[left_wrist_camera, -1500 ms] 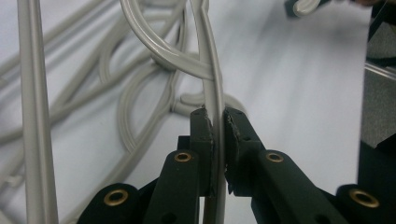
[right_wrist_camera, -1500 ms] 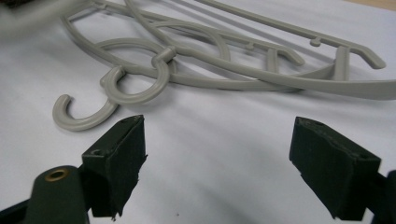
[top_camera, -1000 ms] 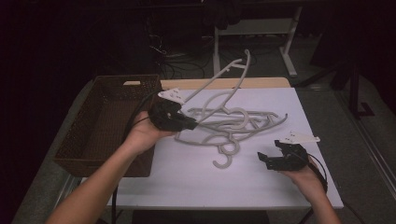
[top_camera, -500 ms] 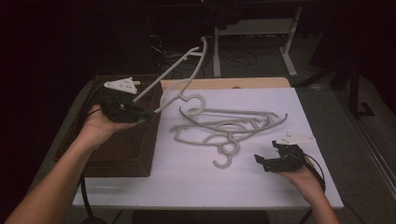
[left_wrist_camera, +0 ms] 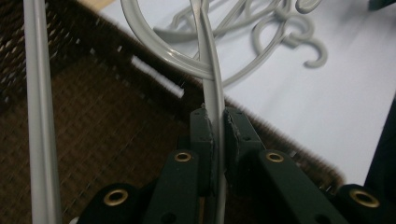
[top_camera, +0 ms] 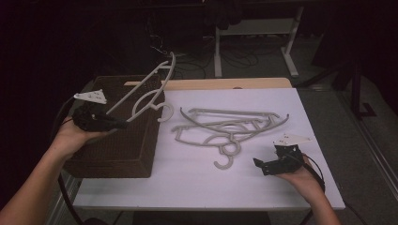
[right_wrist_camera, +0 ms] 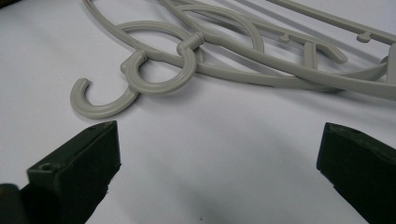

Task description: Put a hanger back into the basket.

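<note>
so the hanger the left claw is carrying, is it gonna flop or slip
Probably stiff: the hanger juts up over the basket without sagging, though the left claw pinches just one thin bar. It looks light. Its smooth plastic could pivot or slip in that narrow pinch.

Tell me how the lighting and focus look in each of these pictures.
High view: white table bright, room behind nearly black. Left gripper view: held hanger sharp, bar at the left edge blurred. Right gripper view: even light, hangers on the table crisp, soft shadows beneath.
</note>
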{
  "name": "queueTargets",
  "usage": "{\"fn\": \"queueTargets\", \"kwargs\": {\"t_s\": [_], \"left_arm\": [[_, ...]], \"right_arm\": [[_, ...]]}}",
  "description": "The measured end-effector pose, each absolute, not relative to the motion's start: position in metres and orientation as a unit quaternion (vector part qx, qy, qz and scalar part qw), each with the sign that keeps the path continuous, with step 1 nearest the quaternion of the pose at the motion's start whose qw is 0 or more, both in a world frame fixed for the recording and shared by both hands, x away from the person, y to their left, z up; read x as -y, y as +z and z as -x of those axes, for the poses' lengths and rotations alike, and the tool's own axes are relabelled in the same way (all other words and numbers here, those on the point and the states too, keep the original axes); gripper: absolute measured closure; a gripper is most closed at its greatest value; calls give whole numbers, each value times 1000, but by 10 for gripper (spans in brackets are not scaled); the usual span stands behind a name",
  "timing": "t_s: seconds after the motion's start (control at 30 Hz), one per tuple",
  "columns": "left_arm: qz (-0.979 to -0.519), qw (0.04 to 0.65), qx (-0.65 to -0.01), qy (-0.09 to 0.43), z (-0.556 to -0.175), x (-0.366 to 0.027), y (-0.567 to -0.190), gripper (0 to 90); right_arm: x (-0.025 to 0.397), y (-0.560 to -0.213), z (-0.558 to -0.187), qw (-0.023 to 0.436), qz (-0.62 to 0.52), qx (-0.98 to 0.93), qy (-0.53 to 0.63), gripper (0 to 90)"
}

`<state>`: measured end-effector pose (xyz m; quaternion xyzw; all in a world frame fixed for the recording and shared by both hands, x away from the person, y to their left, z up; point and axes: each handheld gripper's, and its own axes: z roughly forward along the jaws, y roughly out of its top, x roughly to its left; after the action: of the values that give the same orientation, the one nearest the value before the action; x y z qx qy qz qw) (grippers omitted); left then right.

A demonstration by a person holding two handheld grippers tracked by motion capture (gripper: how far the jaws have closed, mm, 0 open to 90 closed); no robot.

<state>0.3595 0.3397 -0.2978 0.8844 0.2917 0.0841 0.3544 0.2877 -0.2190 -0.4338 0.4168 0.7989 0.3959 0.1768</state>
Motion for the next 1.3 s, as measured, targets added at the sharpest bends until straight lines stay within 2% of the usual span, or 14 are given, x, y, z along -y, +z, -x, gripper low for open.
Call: {"fn": "queueTargets", "kwargs": {"t_s": [0.37, 1.3], "left_arm": [[-880, 352, -312, 66, -361, -374, -316, 829], [-870, 351, -344, 33, -357, -404, -338, 825]], "right_arm": [[218, -436, -289, 178, -417, -802, 390, 0], [216, -437, -291, 178, -418, -802, 387, 0]]}}
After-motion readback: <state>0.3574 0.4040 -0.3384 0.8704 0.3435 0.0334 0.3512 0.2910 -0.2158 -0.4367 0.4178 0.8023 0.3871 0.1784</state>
